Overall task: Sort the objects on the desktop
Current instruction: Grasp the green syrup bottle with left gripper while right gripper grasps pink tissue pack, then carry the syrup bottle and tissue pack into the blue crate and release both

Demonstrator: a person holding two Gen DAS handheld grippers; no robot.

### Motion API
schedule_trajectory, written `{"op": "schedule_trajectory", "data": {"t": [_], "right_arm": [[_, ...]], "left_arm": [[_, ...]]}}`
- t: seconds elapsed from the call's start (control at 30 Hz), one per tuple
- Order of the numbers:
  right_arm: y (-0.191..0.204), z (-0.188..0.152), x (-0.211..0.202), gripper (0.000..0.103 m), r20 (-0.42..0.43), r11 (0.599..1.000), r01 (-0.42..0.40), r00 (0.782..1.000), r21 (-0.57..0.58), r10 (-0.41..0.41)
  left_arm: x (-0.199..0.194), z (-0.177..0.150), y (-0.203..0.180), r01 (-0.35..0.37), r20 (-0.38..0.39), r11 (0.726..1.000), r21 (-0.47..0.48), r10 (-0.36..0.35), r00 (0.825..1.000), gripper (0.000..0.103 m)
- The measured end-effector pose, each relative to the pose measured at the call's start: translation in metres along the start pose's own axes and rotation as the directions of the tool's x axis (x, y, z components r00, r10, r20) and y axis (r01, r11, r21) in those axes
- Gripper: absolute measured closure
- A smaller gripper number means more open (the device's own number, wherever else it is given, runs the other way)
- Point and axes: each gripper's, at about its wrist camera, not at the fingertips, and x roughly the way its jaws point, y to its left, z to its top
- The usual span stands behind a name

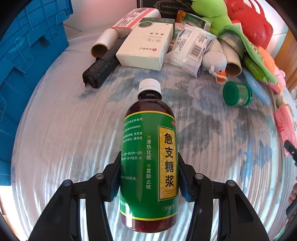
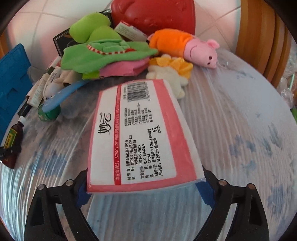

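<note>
Your left gripper [image 1: 149, 178] clamps the syrup bottle [image 1: 149, 157] mid-label above the table [image 1: 55, 139], rigid, slick, fairly heavy, while your right gripper [image 2: 143, 187] spans the soft tissue pack's [image 2: 138, 133] near end, contact uncertain, so squeeze gently.

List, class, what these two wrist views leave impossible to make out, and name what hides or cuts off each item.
- Syrup bottle: left view, its base runs behind the left gripper.
- Tissue pack: right view, its sides are hidden, so whether the right gripper presses on it is unclear.
- Black box: left view, cut off by the top edge.
- Blue crate: left view, cropped; contents unseen.
</note>
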Motion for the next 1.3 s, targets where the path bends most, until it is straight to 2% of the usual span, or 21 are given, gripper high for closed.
{"op": "schedule_trajectory", "data": {"t": [0.1,0.27,0.33,0.37,0.5,0.6,0.7,0.87,1.0,1.07,1.1,1.2,1.23,1.3], "right_arm": [[0.005,-0.006,-0.014,0.011,0.035,1.0,-0.014,0.999,0.025,0.013],[0.019,-0.013,-0.063,0.012,0.126,0.999,-0.036,0.991,0.017,0.034],[0.03,-0.011,-0.088,0.012,0.157,0.999,-0.034,0.987,0.0,0.034],[0.037,-0.01,-0.098,0.011,0.177,0.999,-0.031,0.984,-0.012,0.033],[0.068,-0.003,-0.14,0.011,0.258,0.998,-0.022,0.966,-0.054,0.035],[0.089,-0.001,-0.168,0.011,0.303,0.997,-0.016,0.952,-0.074,0.038],[0.117,0.003,-0.191,0.011,0.344,0.995,-0.015,0.938,-0.096,0.047],[0.182,0.013,-0.226,0.011,0.421,0.988,-0.03,0.902,-0.151,0.092],[0.248,0.025,-0.254,0.011,0.481,0.977,-0.073,0.861,-0.201,0.164],[0.288,0.032,-0.267,0.011,0.509,0.968,-0.093,0.837,-0.232,0.203],[0.303,0.035,-0.271,0.011,0.517,0.965,-0.098,0.828,-0.244,0.215],[0.36,0.044,-0.286,0.011,0.542,0.95,-0.122,0.797,-0.288,0.267],[0.379,0.047,-0.29,0.011,0.549,0.944,-0.13,0.786,-0.303,0.284],[0.42,0.054,-0.299,0.011,0.567,0.934,-0.131,0.764,-0.332,0.309]], "left_arm": [[-0.014,-0.009,-0.004,0.005,0.011,1.0,-0.012,-0.005,1.0,0.052],[-0.064,-0.028,-0.019,0.014,0.108,1.0,0.011,-0.015,0.994,0.052],[-0.072,0.001,0.023,0.019,0.154,1.0,0.015,-0.021,0.988,0.052],[-0.059,0.009,0.038,0.022,0.174,1.0,0.017,-0.025,0.984,0.052],[-0.108,-0.019,0.061,0.022,0.273,1.0,0.021,-0.027,0.962,0.052],[-0.139,-0.024,0.084,0.027,0.339,1.0,0.009,-0.028,0.94,0.052],[-0.168,-0.029,0.108,0.006,0.403,1.0,0.005,-0.007,0.915,0.052],[-0.219,-0.042,0.154,-0.063,0.509,0.998,-0.001,0.055,0.859,0.052],[-0.26,-0.046,0.195,-0.081,0.593,0.997,-0.019,0.076,0.802,0.052],[-0.28,-0.046,0.216,-0.089,0.633,0.996,-0.023,0.084,0.769,0.052],[-0.291,-0.046,0.228,-0.094,0.659,0.995,-0.025,0.087,0.747,0.052],[-0.312,-0.044,0.255,-0.101,0.706,0.994,-0.035,0.097,0.702,0.052],[-0.318,-0.041,0.266,-0.107,0.716,0.993,-0.041,0.104,0.69,0.052],[-0.327,-0.033,0.29,-0.123,0.725,0.991,-0.056,0.125,0.678,0.052]]}}
